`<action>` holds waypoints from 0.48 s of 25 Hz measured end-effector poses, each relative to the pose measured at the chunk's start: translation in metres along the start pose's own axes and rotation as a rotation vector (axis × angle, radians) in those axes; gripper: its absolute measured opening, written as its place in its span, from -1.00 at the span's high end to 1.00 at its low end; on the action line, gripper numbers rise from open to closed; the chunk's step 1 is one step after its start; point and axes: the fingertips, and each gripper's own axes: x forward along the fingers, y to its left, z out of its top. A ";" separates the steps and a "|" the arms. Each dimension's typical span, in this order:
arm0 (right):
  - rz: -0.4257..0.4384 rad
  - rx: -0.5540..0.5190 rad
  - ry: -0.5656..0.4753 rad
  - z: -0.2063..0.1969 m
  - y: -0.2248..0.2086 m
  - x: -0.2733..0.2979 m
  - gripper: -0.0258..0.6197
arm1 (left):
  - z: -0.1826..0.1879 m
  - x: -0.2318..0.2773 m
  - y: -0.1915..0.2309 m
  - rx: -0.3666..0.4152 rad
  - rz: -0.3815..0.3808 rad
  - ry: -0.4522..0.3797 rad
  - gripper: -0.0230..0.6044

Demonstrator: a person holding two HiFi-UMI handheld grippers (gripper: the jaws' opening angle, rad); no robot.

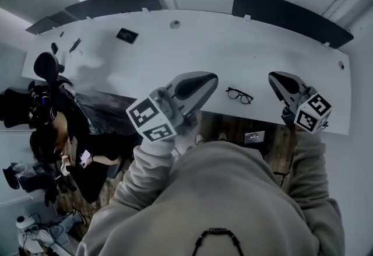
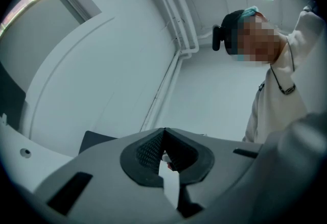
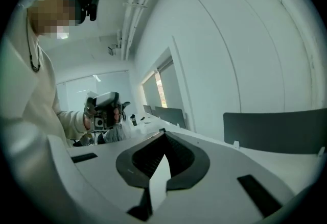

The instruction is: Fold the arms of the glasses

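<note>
I held the left tongs [image 1: 210, 79] and the right tongs [image 1: 276, 79] closed tight on nothing above the bench [image 1: 192, 45], apparently to leave free the glasses [image 1: 239, 95], which lay near its front edge at 3 o'clock from the left tongs, 9 o'clock from the right.

Pale, prob. beige sweatshirt sleeves [image 1: 148, 161]; grey left gripper [image 1: 210, 79] & right gripper [image 1: 274, 79], black ribbed jaws, b&w marker cubes [image 1: 152, 119].

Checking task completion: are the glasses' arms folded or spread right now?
Looks folded: the glasses lie on the white table as a compact front frame, with no arms sticking out. They are too small to be certain.
</note>
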 end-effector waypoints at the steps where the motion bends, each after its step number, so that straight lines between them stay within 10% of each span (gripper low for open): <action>1: 0.012 -0.011 -0.017 0.007 0.006 -0.002 0.85 | -0.001 0.002 -0.001 0.003 -0.004 0.004 0.91; 12: -0.022 -0.012 -0.210 0.074 0.054 -0.052 0.85 | -0.004 0.037 -0.015 0.063 -0.073 0.062 0.91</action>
